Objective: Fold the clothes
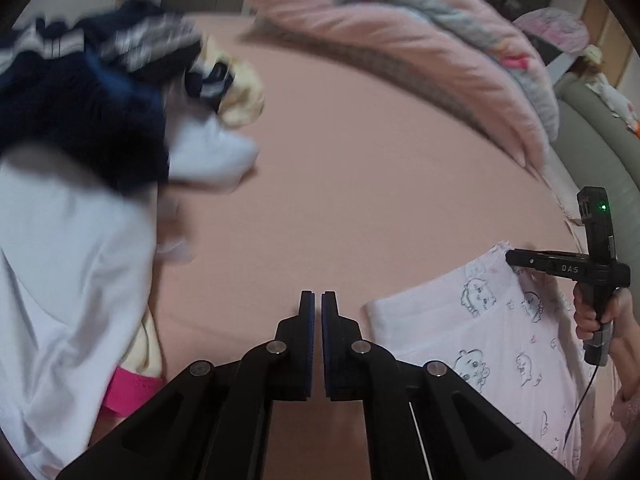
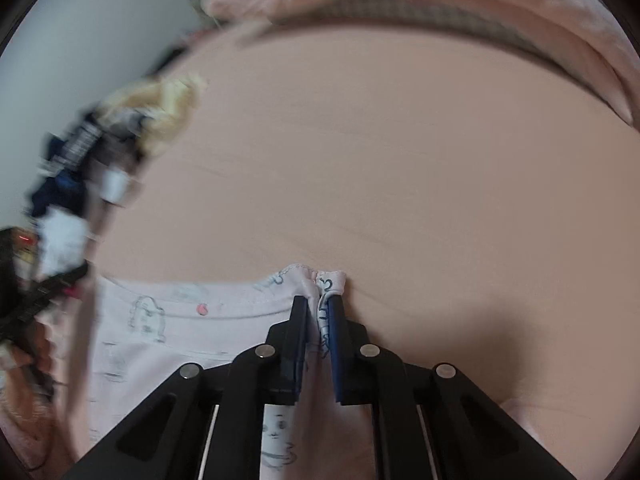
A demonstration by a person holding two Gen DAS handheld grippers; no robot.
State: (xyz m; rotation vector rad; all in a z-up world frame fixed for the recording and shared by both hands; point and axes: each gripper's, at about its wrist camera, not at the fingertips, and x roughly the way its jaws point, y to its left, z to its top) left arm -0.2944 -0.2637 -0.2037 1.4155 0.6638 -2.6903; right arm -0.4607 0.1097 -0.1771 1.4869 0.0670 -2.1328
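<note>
pink printed garment [image 2: 168, 332] lies on the bed sheet [image 2: 380, 160]; right gripper [image 2: 319, 308] pinches its bunched corner, left gripper [image 1: 317, 304] is closed and empty.

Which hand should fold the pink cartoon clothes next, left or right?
Probably right. The right gripper already pinches the corner of the pink cartoon garment. The left gripper is shut on nothing, over the bare pink sheet.
</note>
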